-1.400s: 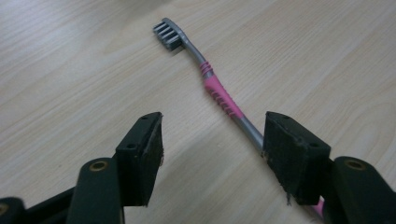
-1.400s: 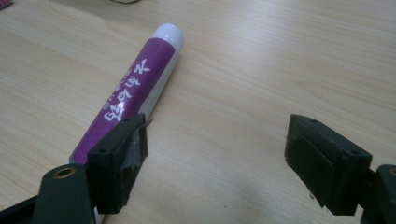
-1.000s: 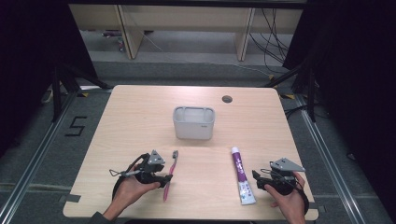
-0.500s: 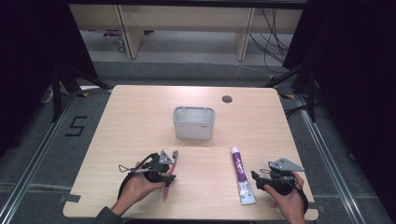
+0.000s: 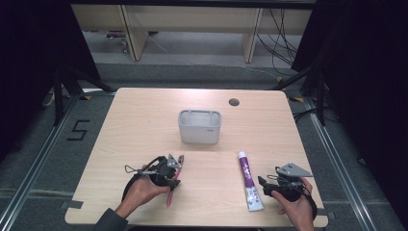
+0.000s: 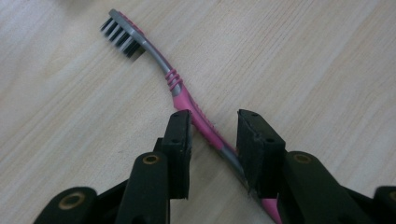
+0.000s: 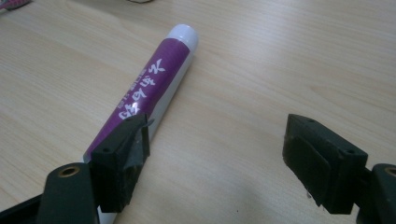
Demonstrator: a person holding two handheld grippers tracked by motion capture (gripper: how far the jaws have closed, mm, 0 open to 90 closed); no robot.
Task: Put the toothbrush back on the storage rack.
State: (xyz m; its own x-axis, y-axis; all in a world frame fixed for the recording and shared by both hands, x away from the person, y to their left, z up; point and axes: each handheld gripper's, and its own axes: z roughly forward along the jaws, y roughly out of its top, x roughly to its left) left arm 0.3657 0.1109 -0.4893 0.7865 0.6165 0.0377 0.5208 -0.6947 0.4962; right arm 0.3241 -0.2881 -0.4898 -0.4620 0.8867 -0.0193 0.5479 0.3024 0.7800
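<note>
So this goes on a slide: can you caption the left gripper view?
Left gripper closing its jaws around the handle of a pink toothbrush lying on the wooden table.

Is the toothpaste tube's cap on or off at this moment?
On. The toothpaste tube lies flat on the table, with its white cap seated on the far end in the right gripper view.

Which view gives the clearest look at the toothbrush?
The left gripper view: the toothbrush lies close up, bristles to handle, its pink handle between the left tool. The high view has it small, partly under that hand. The right gripper view faces the toothpaste tube.
</note>
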